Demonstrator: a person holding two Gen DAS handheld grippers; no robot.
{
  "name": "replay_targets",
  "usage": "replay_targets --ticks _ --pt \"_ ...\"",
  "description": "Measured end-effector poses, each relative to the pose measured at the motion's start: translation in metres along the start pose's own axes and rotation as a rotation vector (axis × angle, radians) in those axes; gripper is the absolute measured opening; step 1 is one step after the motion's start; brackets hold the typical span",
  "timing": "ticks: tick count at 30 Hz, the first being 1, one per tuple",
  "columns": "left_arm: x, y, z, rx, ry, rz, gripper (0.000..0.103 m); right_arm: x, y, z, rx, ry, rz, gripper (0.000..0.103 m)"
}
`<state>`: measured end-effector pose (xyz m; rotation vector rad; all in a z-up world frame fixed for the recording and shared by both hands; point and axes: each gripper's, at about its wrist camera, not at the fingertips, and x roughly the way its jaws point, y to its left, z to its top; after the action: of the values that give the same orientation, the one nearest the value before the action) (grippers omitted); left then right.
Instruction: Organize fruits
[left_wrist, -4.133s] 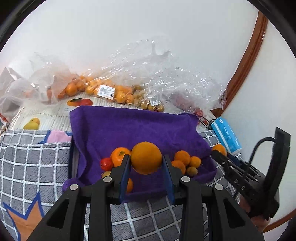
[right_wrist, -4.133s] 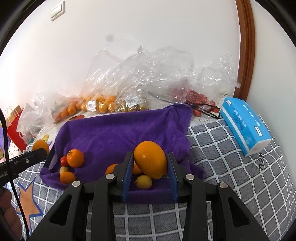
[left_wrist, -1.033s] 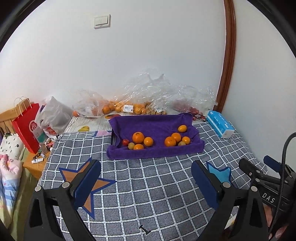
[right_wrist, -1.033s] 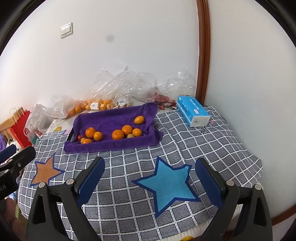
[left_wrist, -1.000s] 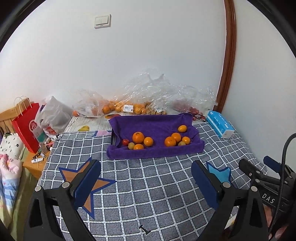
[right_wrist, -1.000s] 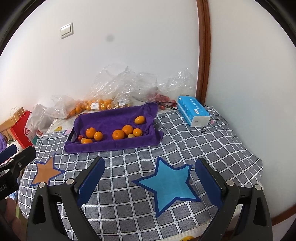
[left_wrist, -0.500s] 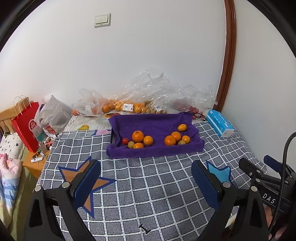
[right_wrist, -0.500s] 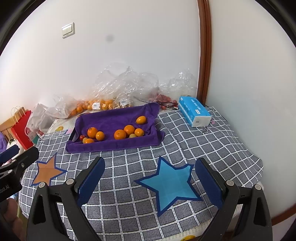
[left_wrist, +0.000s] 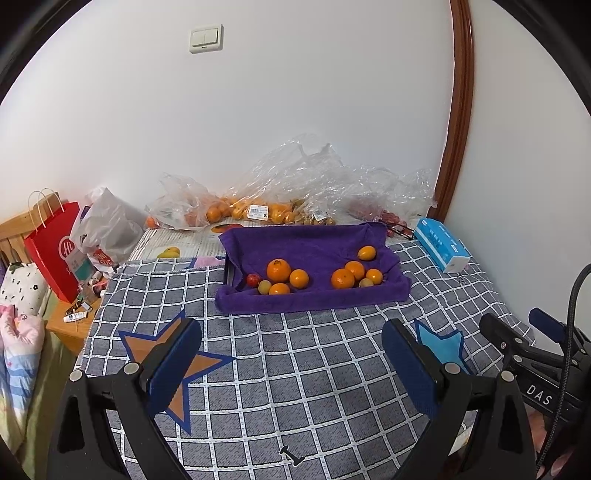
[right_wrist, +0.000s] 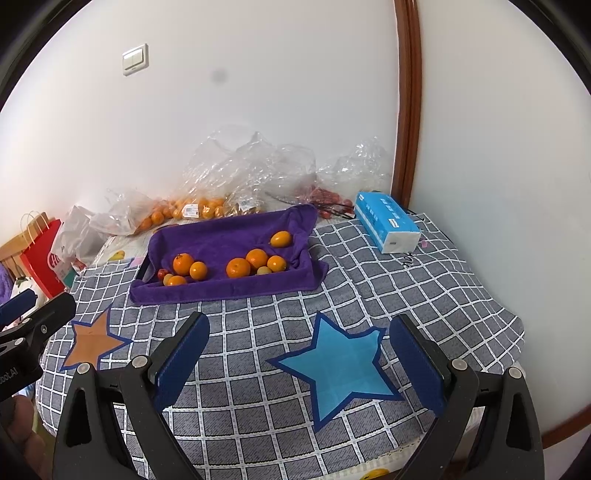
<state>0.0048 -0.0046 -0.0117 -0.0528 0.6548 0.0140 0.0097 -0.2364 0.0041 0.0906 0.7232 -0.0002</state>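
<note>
From the left wrist camera: the left gripper (left_wrist: 291, 363) hangs over the checked blanket (left_wrist: 295, 369) with its blue pads spread wide, nothing between them. Well ahead sits the tray draped in a purple towel (left_wrist: 314, 254). Two clusters of fruit lie on it. On the left, a big orange (left_wrist: 279, 270) with a smaller one (left_wrist: 299, 278) touching its right side, a red fruit (left_wrist: 253, 279) and a pale yellowish one (left_wrist: 264, 286) in front. On the right, two oranges (left_wrist: 342, 278) pressed together, small ones beside them, and a lone oval yellow fruit (left_wrist: 366, 253) set back, apart from the rest. Behind the tray, clear plastic bags (left_wrist: 295, 195) of more fruit line the wall. A blue tissue box (left_wrist: 441, 249) lies to the right, a red paper bag (left_wrist: 53, 249) far left. The right gripper (left_wrist: 535, 369) shows at the right edge, only partly in view.

Over to the right wrist camera: the right gripper (right_wrist: 299, 363) is also spread wide and holds nothing, poised above a blue star (right_wrist: 340, 365) on the blanket. The purple towel (right_wrist: 229, 240) and its fruit sit beyond, both clusters near the front edge. An orange star (right_wrist: 92, 341) lies to the left.
</note>
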Motion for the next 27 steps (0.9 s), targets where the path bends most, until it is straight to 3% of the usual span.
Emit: replay_targets --ticks 27 --pt "-0.0016 0.0029 -0.0003 -0.004 0.003 -0.001 0.099 0.0 0.0051 0.0011 -0.006 0.001 -0.006 0.097"
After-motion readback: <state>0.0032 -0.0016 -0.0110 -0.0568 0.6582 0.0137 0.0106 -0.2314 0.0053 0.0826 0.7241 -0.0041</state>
